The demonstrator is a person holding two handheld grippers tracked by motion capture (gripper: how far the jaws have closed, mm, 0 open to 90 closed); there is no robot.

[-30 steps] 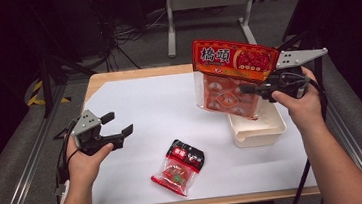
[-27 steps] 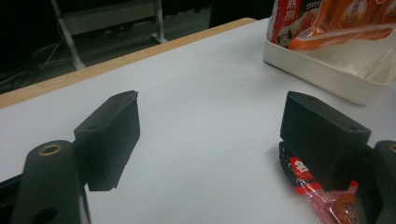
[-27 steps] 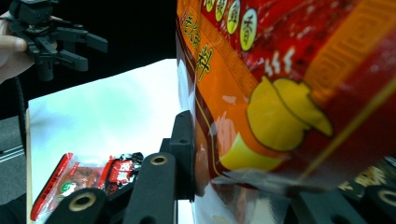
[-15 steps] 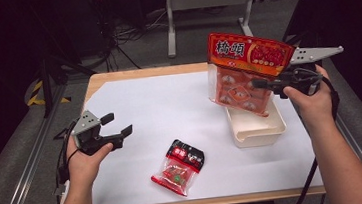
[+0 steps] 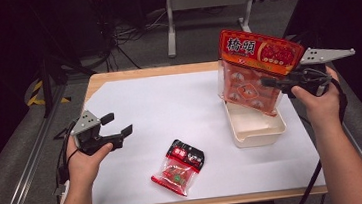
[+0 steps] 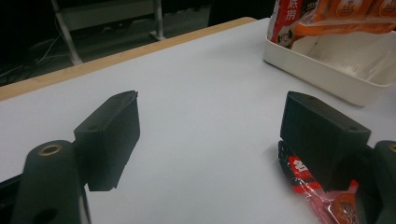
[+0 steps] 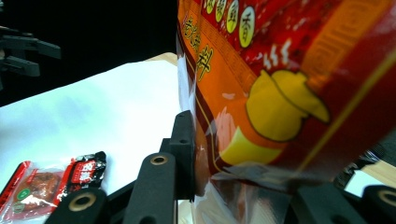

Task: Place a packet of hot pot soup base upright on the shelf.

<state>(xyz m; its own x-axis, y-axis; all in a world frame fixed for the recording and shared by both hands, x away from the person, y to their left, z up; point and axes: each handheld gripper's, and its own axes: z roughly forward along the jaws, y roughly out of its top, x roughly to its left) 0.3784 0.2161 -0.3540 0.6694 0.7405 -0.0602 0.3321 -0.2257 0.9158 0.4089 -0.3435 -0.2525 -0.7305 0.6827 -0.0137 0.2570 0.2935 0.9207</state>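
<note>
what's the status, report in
Right hand-held gripper shut on big snack bag, held over white bin. Left hand-held gripper open, idle. Small packet on table, nothing blocking.

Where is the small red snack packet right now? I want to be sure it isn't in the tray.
In the high view the small red snack packet lies flat on the white sheet near the front edge, left of the white tray.

Left claw (image 5: pixel 116 128) agape, right claw (image 5: pixel 273 82) clamped.

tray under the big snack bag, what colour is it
The tray is plain cream-white, clearest in the high view.
</note>
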